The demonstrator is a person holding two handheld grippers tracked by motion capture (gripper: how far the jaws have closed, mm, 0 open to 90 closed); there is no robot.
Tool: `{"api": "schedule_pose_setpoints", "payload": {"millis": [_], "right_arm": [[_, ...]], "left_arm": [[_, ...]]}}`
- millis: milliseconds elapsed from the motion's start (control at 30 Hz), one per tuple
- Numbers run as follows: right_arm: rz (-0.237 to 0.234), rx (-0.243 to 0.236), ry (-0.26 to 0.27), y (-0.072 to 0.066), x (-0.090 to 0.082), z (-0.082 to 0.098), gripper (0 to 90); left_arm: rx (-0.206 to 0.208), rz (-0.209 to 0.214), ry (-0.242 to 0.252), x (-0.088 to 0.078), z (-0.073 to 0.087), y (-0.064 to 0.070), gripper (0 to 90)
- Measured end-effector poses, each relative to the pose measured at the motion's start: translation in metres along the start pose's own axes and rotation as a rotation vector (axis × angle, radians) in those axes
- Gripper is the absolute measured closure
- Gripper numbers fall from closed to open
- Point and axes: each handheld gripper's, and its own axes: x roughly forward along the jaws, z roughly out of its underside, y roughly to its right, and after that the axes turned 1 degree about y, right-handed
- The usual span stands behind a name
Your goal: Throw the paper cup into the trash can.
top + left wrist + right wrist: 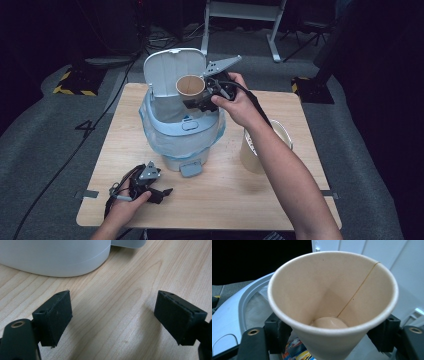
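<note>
The paper cup (190, 86) hangs over the open mouth of the bin (182, 131), just in front of the raised lid (172, 67). In the right gripper view the cup (332, 302) sits between the two black jaws, mouth toward the camera, with a brown seam line down its inside wall and a little pale liquid at the bottom. The right gripper (202, 95) has a jaw at each side of the cup, close against its wall; whether the pads press on it cannot be told. Below the cup that view shows the bin's grey rim (239, 310), the white liner (255, 312) and some coloured waste (298, 350) inside.

The liner (150, 127) is folded out over the bin's rim and hangs down its sides. The bin's pedal (190, 168) points toward the person. The lid stands upright right behind the cup.

To the right of the bin, partly under the person's right forearm, stands a pale bucket (252, 150) on the wooden table (220, 200).

The left gripper (150, 187) rests low on the table near its front edge, short of the bin. Its jaws stand wide apart with only bare wood (112, 315) between them, and the bin's white base (55, 257) lies just ahead.
</note>
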Motion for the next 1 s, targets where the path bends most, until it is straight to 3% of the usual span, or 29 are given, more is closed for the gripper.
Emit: {"api": "schedule_pose_setpoints", "payload": {"millis": [67, 133, 200, 300, 667, 1000], "right_arm": [[0.007, -0.025, 0.011, -0.002, 0.003, 0.001, 13.1], [0.027, -0.029, 0.053, -0.004, 0.003, 0.001, 18.5], [0.032, 0.012, 0.105, -0.005, 0.001, 0.000, 14.2], [0.058, 0.006, 0.141, -0.005, -0.005, -0.002, 15.3], [0.092, -0.020, 0.177, -0.008, -0.036, -0.001, 16.1], [0.109, -0.056, 0.168, -0.017, -0.078, 0.013, 16.6]], "left_arm": [[0.000, 0.000, 0.000, 0.000, 0.000, 0.000, 15.1], [-0.001, 0.001, 0.000, 0.000, 0.000, 0.000, 15.1], [0.000, 0.000, 0.000, 0.000, 0.000, 0.000, 15.1], [0.000, 0.000, 0.000, 0.000, 0.000, 0.000, 15.1], [0.001, -0.002, 0.001, 0.000, 0.000, 0.000, 15.1], [-0.004, -0.009, 0.003, -0.002, 0.002, -0.002, 15.7]]}}
